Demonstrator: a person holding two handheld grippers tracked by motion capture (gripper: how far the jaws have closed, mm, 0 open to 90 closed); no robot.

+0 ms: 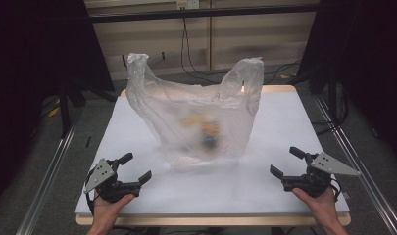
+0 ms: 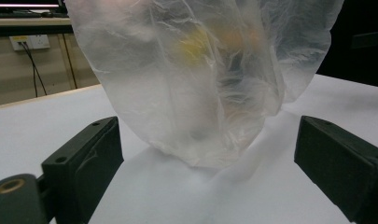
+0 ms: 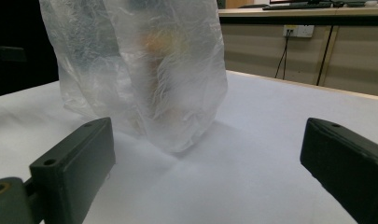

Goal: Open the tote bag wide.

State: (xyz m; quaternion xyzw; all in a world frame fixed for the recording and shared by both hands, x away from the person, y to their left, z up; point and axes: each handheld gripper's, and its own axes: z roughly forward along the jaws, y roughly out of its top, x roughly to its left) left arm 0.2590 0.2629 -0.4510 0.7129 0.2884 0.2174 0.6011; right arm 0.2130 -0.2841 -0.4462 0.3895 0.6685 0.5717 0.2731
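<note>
A translucent white plastic bag stands upright in the middle of the white table, its two handles raised. Blurry yellow, orange and dark items show through its film, too vague to name. My left gripper rests near the front left corner, open, nothing between its jaws, aimed at the bag. My right gripper sits near the front right corner, also open and empty, facing the bag from the other side. Both stand apart from the bag.
Metal rails run along both sides of the table. Cables hang at the back wall behind the bag. Dark stands flank the far corners.
</note>
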